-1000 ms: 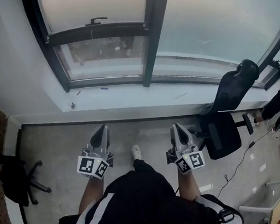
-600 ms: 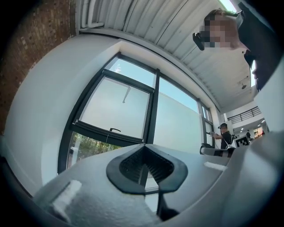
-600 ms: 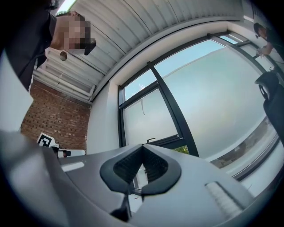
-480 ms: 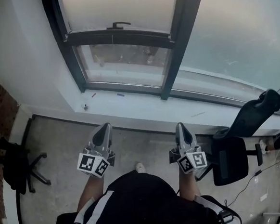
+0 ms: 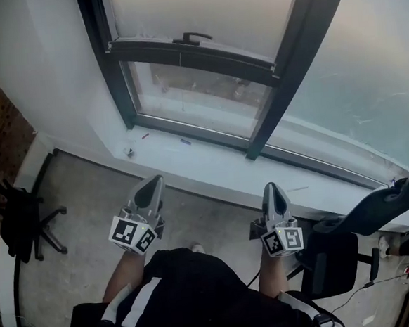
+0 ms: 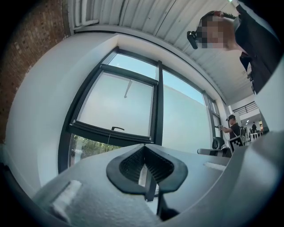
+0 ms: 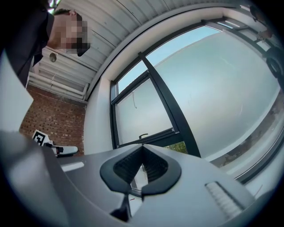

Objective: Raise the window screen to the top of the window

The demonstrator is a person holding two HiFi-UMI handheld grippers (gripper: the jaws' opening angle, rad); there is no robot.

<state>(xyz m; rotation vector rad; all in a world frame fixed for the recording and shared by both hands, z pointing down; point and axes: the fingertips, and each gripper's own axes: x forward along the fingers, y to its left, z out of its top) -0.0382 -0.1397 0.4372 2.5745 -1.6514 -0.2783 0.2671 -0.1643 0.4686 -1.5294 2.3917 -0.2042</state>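
Observation:
The window screen (image 5: 206, 7) is a frosted panel in the dark-framed left window. Its dark bottom bar (image 5: 182, 55) carries a small handle (image 5: 192, 37), and clear glass (image 5: 199, 100) shows below the bar. Both grippers hang over the floor short of the sill, pointing at the window. My left gripper (image 5: 150, 186) is shut with nothing in it, and so is my right gripper (image 5: 272, 190). The left gripper view shows the shut jaws of my left gripper (image 6: 146, 166) below the handle (image 6: 117, 128). The right gripper view shows my right gripper (image 7: 142, 166) under the handle (image 7: 143, 135).
A white sill (image 5: 211, 159) with a few small bits runs under the window. A black office chair (image 5: 22, 223) stands at the left by a brick wall (image 5: 1, 126); another chair (image 5: 352, 243) is close to my right gripper. A person (image 6: 233, 131) stands far off.
The window has come nearer and now sits ahead of both grippers, as I moved left along it. The right chair has slid toward the frame's right edge. Both grippers stay shut.

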